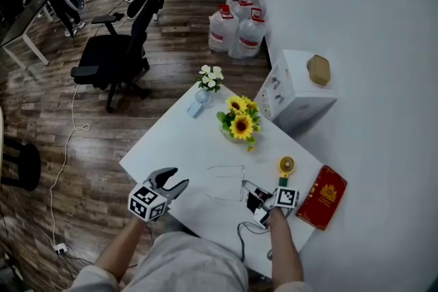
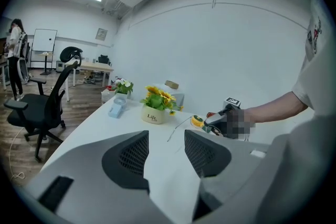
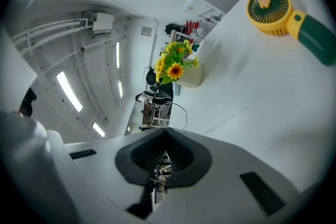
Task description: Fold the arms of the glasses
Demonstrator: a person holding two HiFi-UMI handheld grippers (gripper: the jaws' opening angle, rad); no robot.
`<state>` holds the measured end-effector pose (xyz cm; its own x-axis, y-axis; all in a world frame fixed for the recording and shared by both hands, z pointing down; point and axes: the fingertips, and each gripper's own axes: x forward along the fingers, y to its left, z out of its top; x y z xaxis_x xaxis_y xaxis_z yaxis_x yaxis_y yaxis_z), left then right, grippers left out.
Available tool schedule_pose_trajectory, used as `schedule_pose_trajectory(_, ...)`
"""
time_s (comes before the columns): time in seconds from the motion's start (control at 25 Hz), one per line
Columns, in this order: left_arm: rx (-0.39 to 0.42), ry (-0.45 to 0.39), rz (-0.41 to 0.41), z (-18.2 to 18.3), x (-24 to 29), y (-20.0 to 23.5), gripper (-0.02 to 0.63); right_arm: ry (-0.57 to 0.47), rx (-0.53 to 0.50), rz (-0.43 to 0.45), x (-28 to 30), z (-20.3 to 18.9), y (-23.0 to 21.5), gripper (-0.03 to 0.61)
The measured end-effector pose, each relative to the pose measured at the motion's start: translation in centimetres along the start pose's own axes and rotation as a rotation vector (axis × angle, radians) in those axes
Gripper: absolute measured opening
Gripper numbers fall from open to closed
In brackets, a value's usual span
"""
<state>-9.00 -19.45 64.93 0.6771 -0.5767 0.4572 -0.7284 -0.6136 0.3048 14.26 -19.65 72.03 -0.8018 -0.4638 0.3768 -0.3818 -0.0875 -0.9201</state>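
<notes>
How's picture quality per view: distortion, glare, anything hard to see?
Head view: mild wide-angle bowing, even light; the thin wire glasses almost vanish against the white table. Left gripper view: strong fisheye, dark round vignette, mosaic patches. Right gripper view: fisheye and rolled, so the table runs diagonally; ceiling lights bloom, fan sharp.

Head view: overhead, steeply down on table (image 1: pixel 179 147). Left gripper view: on left gripper (image 1: pixel 176 178), low across table. Right gripper view: on right gripper (image 1: pixel 248 187), close, rolled. Shared: sunflowers (image 1: pixel 241 123).
</notes>
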Motion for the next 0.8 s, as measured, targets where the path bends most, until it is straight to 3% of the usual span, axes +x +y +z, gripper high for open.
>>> schedule_pose_trajectory(0.2,-0.054,-0.02,-0.098,1.9,0.2,-0.2,0.21,-0.002,-0.042,0.04,-1.8,-0.4,1.9,0.006)
schedule_pose_trajectory(0.4,-0.18,-0.001,-0.331,3.4,0.5,-2.5,0.21,0.025,-0.122,0.096,-3.6,-1.5,4.3,0.006)
schedule_pose_trajectory(0.56,-0.265,-0.04,-0.491,5.3,0.2,-4.4,0.21,0.025,-0.125,0.156,-4.6,-2.6,6.0,0.006)
schedule_pose_trajectory(0.8,-0.274,-0.024,-0.646,6.5,1.3,-7.3,0.21,0.04,-0.156,0.182,-6.0,-4.2,6.8,0.006)
